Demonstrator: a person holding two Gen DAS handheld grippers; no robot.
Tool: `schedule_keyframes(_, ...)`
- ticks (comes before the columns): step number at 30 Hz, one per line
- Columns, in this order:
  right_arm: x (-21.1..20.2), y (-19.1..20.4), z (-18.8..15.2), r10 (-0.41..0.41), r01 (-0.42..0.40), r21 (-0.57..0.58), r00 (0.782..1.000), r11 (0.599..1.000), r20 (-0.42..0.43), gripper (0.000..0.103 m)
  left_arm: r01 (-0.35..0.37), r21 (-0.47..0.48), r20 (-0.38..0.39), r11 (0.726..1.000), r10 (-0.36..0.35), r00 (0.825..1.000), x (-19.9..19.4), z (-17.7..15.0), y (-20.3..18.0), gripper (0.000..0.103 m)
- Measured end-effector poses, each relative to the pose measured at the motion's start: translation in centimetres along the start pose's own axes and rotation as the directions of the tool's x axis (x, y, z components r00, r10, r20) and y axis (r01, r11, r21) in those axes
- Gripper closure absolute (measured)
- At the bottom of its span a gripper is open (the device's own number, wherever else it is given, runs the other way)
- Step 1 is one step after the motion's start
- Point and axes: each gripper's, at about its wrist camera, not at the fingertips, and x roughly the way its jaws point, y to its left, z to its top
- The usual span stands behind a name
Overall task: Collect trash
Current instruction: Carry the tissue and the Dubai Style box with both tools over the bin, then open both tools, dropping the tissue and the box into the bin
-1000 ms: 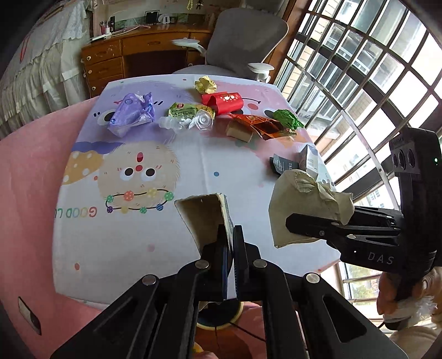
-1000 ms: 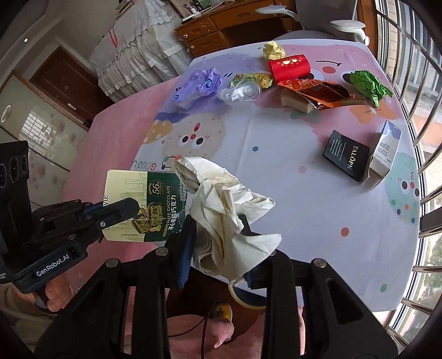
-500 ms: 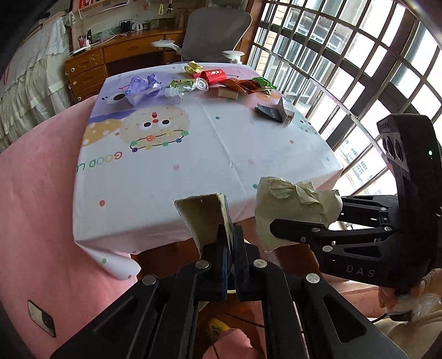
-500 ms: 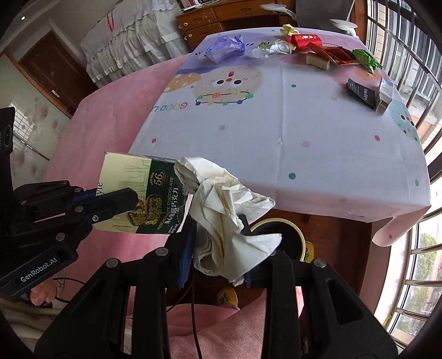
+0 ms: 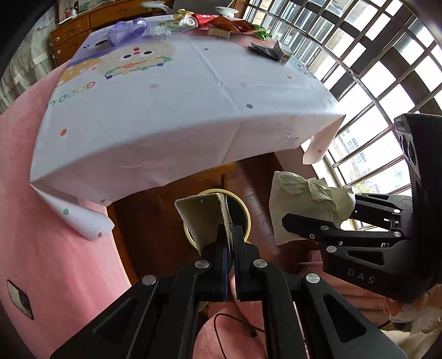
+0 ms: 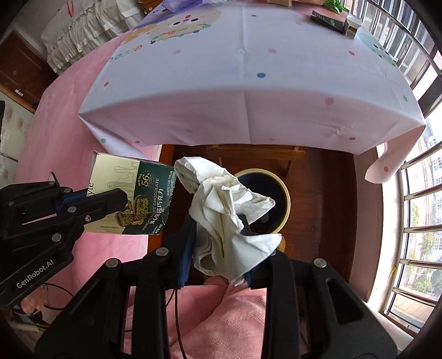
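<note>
My left gripper (image 5: 229,234) is shut on a flattened green chocolate box (image 6: 132,193), seen edge-on as the box (image 5: 201,218) in its own view. A crumpled white tissue (image 6: 229,215) is clamped in my right gripper (image 6: 218,245), and the tissue (image 5: 306,201) also shows in the left wrist view. Both are held below the table's front edge, above a round bin with a cream rim (image 6: 286,193), the bin (image 5: 246,210) being partly hidden by the box. More trash (image 5: 221,23) lies at the far end of the table.
The table (image 5: 176,110) carries a white cartoon cloth whose corners hang down. Small dark and pale boxes (image 5: 272,51) sit near its right edge. Pink bedding (image 5: 55,234) lies left, barred windows (image 5: 386,69) right. Brown wood floor surrounds the bin. A cable (image 6: 176,317) trails below.
Both grippers have drawn back and down from over the table to below its front edge, each still holding its item. The bin has come into view beneath them.
</note>
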Motion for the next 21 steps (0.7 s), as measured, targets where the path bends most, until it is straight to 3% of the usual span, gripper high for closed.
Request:
schedule_keyframes(12,15.1,-8.7,-3.3,-0.003,0.017,0.195,0.997,0.981,-0.073,0.077,0.007,-0.08,-0.1,0.997,-0.015,0.995,17.9,-1.0,0.8,0.1)
schedule_keyframes(21,29.0,-14.0,-4.2,-0.001,0.023,0.207,0.994,0.978,-0.108,0.077,-0.008,-0.041,-0.1,0.999,0.004,0.995,32.4,-2.2,2.4,0.1)
